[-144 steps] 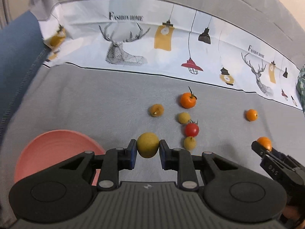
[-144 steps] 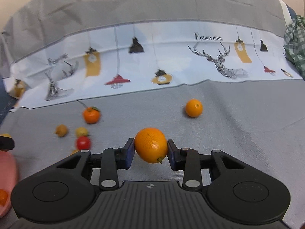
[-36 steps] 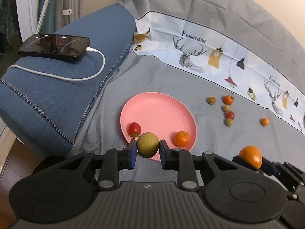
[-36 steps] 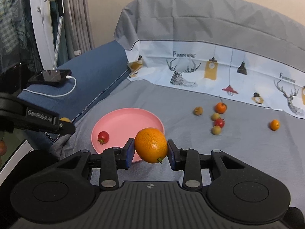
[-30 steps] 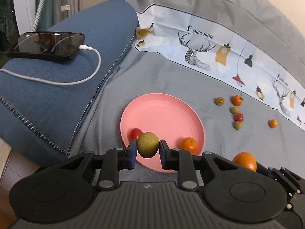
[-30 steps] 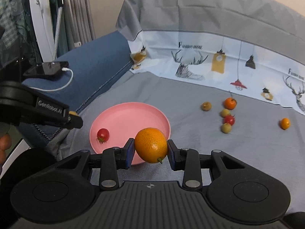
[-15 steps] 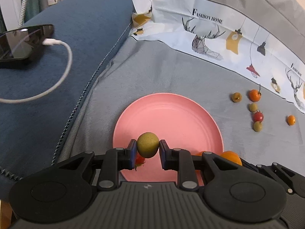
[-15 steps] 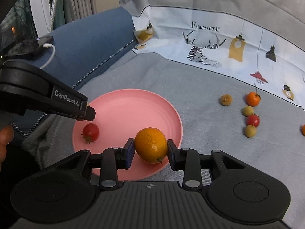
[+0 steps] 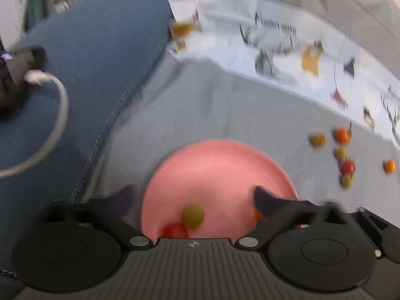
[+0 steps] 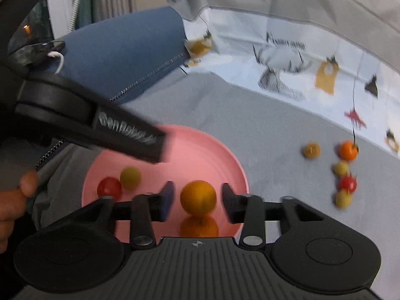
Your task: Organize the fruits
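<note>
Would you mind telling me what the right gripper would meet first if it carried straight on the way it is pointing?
Most likely the orange between its opening fingers, no longer pinched. Just beyond it is the pink plate, where a second orange fruit lies directly beneath. Blur leaves depth uncertain.

pink plate [image 10: 232, 165]: smooth matt plastic | grey sheet [image 10: 262, 115] under it: woven cloth | blue cushion [image 9: 100, 57] beside it: stitched fabric
</note>
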Demonstrator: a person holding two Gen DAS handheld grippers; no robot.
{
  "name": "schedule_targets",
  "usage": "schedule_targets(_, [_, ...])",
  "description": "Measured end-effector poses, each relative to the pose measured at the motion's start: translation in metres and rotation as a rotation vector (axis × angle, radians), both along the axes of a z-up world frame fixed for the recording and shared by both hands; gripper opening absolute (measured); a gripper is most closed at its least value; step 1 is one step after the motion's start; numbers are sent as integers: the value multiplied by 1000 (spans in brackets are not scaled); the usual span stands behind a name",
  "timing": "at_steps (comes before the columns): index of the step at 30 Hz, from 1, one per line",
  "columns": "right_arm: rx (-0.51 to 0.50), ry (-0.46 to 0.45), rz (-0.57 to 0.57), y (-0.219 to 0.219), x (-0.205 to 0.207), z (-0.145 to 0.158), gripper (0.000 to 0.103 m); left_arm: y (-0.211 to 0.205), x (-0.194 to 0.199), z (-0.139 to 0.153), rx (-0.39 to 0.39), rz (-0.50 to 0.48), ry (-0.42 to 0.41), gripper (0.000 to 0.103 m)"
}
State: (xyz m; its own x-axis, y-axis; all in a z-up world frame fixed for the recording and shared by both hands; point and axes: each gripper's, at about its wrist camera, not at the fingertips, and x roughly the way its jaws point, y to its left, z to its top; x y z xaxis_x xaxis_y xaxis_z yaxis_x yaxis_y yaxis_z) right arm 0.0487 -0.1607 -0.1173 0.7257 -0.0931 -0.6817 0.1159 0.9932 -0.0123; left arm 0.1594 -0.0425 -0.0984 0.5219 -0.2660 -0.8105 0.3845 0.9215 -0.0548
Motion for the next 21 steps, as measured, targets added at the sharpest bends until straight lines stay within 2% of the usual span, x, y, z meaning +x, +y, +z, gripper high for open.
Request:
schedule_targets(1, [-13,-11,3,1,-2,4,73,1,-2,4,-5,-8,-15,103])
schedule_targets(6, [2,13,-5,2,-31,21,87,15,-28,21,19,-26,-27,103])
schedule_targets(13, [66,38,-115,11,-100,46,92,54,-98,43,83,40,-71,103])
schedule_targets(18, [55,-29,-144,23,-139,69,94,75,-129,52,81,66,-64,103])
schedule_targets(21, [32,-73,-128,33,-157,82,95,80,-146,62,70,68,-90,103])
